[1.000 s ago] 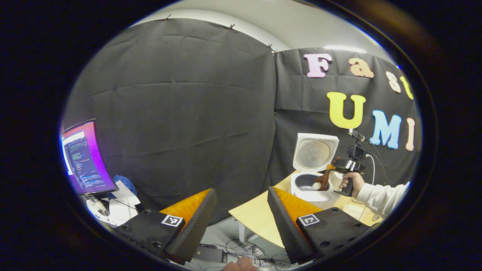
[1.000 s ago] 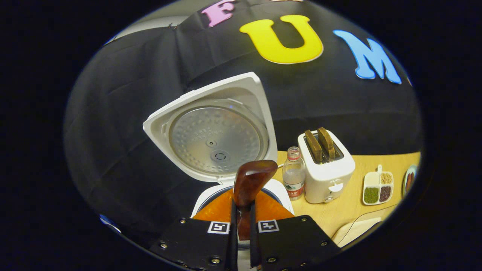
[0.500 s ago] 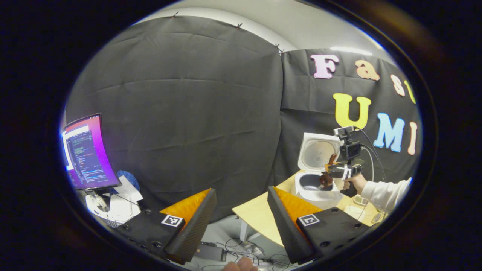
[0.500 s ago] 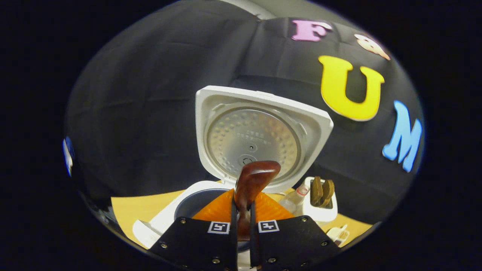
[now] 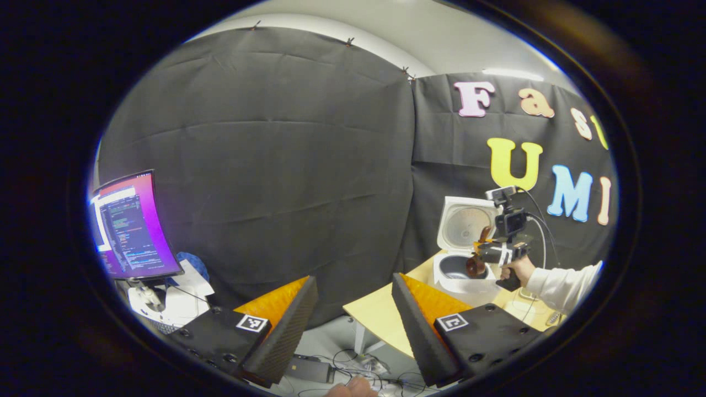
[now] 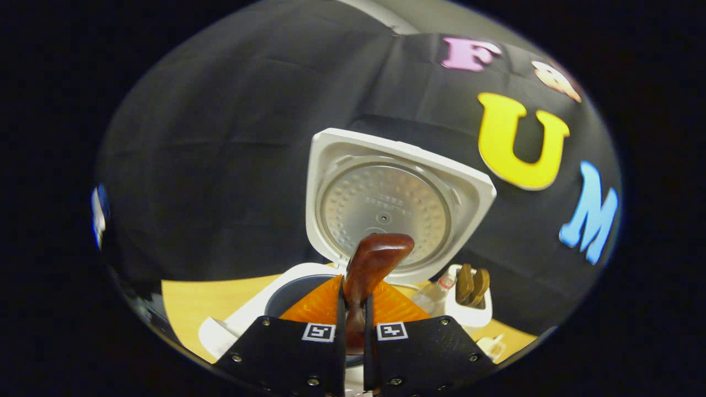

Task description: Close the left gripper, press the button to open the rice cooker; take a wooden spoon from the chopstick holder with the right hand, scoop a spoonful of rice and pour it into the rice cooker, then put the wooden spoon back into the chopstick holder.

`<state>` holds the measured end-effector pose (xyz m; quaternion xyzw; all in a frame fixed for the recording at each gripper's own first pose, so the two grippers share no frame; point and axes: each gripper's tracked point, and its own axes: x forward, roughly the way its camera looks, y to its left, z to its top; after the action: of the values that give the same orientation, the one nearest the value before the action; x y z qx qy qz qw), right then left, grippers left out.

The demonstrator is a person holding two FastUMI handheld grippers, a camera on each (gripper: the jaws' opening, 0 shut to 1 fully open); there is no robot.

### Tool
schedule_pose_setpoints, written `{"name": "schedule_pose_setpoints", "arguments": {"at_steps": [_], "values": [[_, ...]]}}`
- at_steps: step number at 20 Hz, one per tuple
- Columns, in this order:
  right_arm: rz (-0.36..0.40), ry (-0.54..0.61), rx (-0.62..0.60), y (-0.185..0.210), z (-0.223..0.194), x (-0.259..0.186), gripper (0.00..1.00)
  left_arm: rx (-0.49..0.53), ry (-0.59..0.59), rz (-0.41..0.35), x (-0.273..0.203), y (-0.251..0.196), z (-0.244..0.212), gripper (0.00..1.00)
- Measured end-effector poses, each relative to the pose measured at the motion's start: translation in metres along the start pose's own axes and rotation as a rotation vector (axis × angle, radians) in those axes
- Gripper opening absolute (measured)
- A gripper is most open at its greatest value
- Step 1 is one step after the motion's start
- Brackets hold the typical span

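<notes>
The white rice cooker [image 5: 460, 259] stands on the table's left end with its lid [image 6: 394, 204] up and its dark pot [image 6: 289, 292] uncovered. My right gripper [image 6: 353, 285] is shut on the handle of the brown wooden spoon [image 6: 378, 256], whose bowl points up in front of the lid. In the left gripper view that right gripper [image 5: 499, 251], held by a hand [image 5: 515, 270] in a white sleeve, keeps the spoon [image 5: 474, 266] over the pot. My left gripper [image 5: 354, 281] hangs open, off the table's left side, with nothing between its fingers.
A toaster [image 6: 469, 300] with two toast slices and a clear bottle [image 6: 436, 292] stand right of the cooker on the wooden table [image 6: 193, 300]. Left of the booth are a lit monitor [image 5: 132, 226] and cables on the floor [image 5: 353, 364].
The right gripper swung from a tilted pose to level and lifted the spoon out of the pot, which now lies lower in its view. The left gripper stayed open and drifted slightly.
</notes>
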<state>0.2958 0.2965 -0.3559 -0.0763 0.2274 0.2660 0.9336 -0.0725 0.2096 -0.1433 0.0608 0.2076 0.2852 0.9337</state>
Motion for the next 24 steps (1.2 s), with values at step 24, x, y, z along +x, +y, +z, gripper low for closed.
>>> {"name": "schedule_pose_setpoints", "arguments": {"at_steps": [24], "values": [[-0.371,-0.142,0.854,-0.277,-0.051,-0.356,0.13,-0.139,-0.119,-0.502,-0.039,-0.09,-0.014,0.94]]}}
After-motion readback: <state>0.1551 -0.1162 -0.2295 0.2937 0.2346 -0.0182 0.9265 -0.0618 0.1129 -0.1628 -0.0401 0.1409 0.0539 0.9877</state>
